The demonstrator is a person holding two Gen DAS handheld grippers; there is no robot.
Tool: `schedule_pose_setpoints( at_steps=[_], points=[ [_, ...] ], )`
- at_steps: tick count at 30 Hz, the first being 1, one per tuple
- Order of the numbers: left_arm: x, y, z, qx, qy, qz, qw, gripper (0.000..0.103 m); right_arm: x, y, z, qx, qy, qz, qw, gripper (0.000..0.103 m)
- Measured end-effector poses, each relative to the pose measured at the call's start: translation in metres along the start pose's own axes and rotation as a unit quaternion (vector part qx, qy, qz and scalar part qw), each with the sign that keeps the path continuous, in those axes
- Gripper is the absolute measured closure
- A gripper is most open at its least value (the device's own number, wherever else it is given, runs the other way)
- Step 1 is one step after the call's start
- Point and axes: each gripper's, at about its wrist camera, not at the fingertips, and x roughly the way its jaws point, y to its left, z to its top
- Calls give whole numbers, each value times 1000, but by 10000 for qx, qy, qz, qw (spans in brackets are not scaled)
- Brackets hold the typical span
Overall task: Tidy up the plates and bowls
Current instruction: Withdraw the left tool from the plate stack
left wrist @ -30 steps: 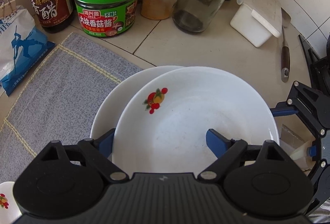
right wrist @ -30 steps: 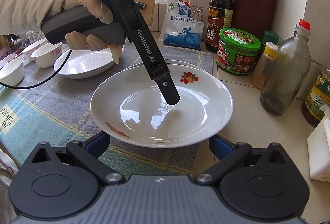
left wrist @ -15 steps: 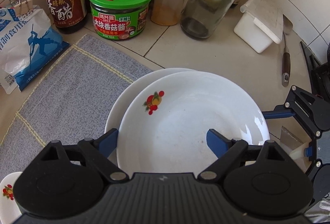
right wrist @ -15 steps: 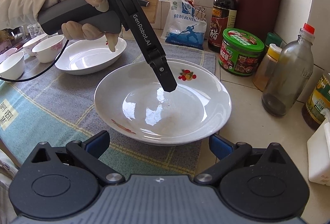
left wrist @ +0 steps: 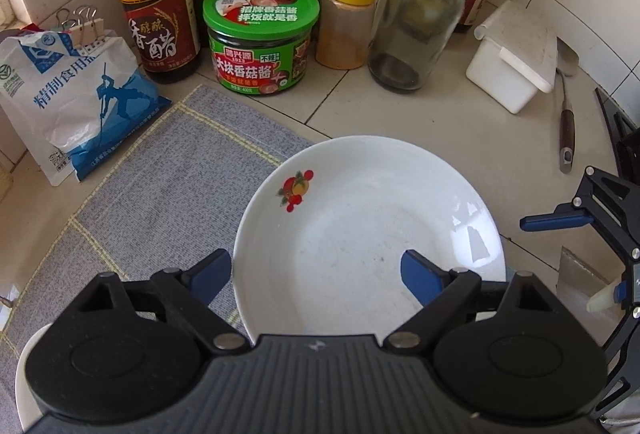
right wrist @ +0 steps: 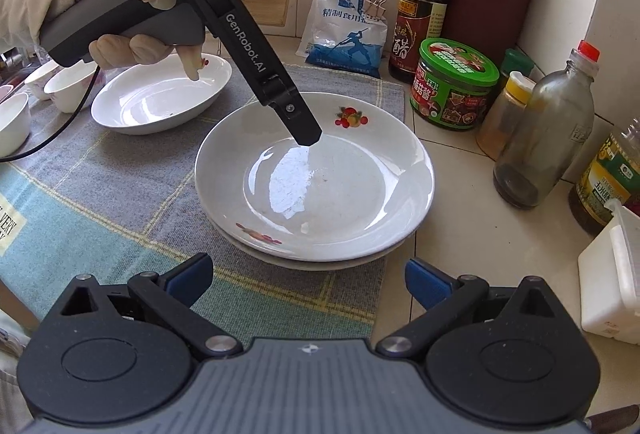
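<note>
The top plate (right wrist: 316, 178) sits on a second plate (right wrist: 320, 262), the pair lying partly on the grey cloth (right wrist: 120, 194) and partly on the tiled surface (right wrist: 460, 234). The left claw (left wrist: 316, 270) hangs over it, wide and empty. The right claw (right wrist: 308, 280) is wide and empty too, near the rim. A third plate (right wrist: 160, 102) lies well apart. I think this one comes next: grip its rim firmly and lower it centred on the pile.

Plate (right wrist: 316, 202) atop another plate (right wrist: 320, 263), on mat (right wrist: 120, 194)

Two stacked white plates (right wrist: 316, 190)
</note>
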Motion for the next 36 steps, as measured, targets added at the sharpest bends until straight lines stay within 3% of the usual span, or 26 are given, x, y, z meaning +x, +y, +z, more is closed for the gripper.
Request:
schedule_pose_setpoints(
  at_steps=[10,18,23,26,29,36],
  points=[
    [-55,-17,-37,65,-927,531,9943,11,-21,17,5,46,-120,-365,9993,0],
    [-95,-42,-102,-230,-1611,1210,9792,10,-27,36,11,11,-222,-360,9991,0],
    [-101,-46,-151,-866,-1724,1821,9642,10,-21,47,23,-56,-286,-148,9995,0],
    [-96,-42,-175,-1246,-1600,2177,9547,10,-13,55,35,-116,-294,9,9995,0],
    [-88,-31,-201,-1696,-1429,2330,9468,10,-3,63,47,-317,-262,136,9991,0],
    [-79,-19,-234,-2157,-1335,2538,9334,10,18,85,75,-843,-142,396,9956,0]
  ],
)
